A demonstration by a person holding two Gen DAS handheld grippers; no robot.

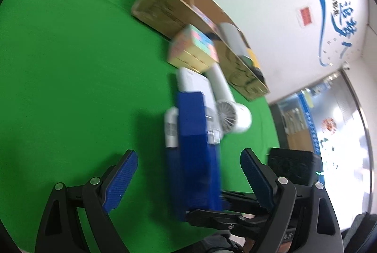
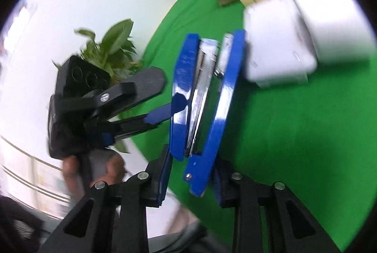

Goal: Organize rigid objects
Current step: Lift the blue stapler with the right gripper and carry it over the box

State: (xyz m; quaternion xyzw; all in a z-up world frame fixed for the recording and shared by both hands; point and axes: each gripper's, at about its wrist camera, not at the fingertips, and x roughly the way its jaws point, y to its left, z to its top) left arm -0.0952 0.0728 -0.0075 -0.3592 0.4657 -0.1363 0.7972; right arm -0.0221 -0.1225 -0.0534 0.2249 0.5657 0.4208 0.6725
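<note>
Blue stapler clamped in right gripper; no legible label.

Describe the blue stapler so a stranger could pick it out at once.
Start at the green table, then the cardboard box near the wall. Nearer the camera, past the pastel block and white fan, the blue stapler is gripped in the right gripper. It alone is deep blue, showing a metal staple channel.

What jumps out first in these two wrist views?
The blue stapler dominates both views, lifted above the green cloth with the right gripper shut on its hinge end. The left gripper is open, its blue pads either side of the stapler. Behind it, white items including a small fan, a pastel box and open cardboard boxes.
</note>
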